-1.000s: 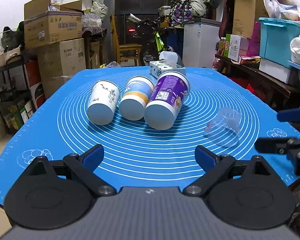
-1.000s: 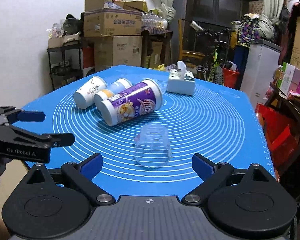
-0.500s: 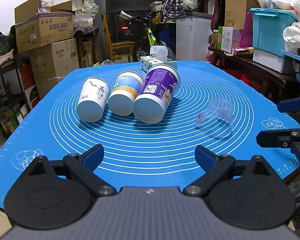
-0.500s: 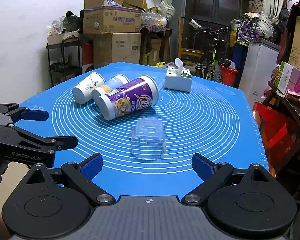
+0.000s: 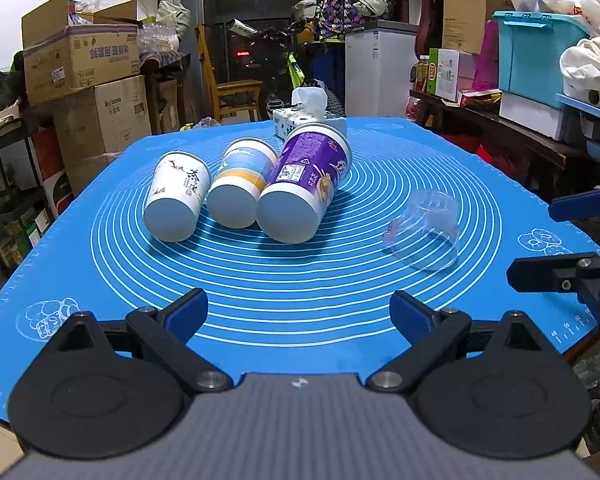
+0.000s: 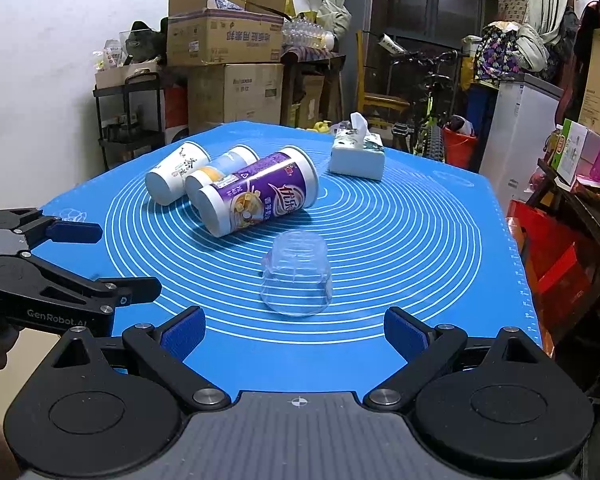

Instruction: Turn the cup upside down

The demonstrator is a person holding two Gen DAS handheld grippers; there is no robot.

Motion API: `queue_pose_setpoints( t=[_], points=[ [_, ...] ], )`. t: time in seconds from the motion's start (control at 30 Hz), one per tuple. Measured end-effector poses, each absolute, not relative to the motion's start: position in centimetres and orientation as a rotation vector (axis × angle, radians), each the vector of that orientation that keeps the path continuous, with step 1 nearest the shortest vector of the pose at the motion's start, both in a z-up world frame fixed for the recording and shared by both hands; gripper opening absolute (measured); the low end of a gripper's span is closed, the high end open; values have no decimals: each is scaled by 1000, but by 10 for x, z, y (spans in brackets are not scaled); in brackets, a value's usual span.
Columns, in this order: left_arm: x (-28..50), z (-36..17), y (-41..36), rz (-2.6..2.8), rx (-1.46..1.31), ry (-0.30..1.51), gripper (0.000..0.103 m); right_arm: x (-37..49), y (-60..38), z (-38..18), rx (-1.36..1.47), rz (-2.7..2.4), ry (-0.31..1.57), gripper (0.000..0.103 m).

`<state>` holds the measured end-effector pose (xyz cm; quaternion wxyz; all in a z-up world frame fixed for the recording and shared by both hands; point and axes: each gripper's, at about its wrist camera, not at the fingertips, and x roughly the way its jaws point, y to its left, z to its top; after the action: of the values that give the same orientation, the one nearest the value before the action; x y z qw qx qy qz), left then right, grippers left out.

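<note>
A clear plastic cup [image 6: 297, 278] lies on its side on the blue mat [image 6: 420, 240], its mouth toward the right wrist camera; it also shows in the left wrist view [image 5: 426, 234]. My right gripper [image 6: 294, 330] is open and empty, just short of the cup. My left gripper [image 5: 298, 312] is open and empty over the mat's near edge. Three paper cups lie on their sides: a white one [image 5: 177, 196], a blue and yellow one [image 5: 241, 184], a purple one [image 5: 304, 188].
A tissue box [image 6: 356, 156] stands on the mat's far side. The other gripper shows at the edge of each view: the right gripper [image 5: 572, 240], the left gripper [image 6: 100, 256]. Cardboard boxes [image 5: 80, 64], shelves and a white cabinet [image 5: 380, 68] surround the table.
Both cameras have shifted slightly; the clear cup sits a little farther from the right gripper than one second ago. Cups have not moved on the mat. Both grippers stay open.
</note>
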<state>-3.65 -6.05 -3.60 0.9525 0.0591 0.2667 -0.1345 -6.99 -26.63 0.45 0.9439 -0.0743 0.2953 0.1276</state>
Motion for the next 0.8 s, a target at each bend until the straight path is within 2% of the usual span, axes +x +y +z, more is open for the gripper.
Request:
queue_pose_setpoints(
  t=[0.8],
  points=[
    [-37,-36,-62,-284,128,535,97,-68,-266,2,-144,260,621,96]
  ],
)
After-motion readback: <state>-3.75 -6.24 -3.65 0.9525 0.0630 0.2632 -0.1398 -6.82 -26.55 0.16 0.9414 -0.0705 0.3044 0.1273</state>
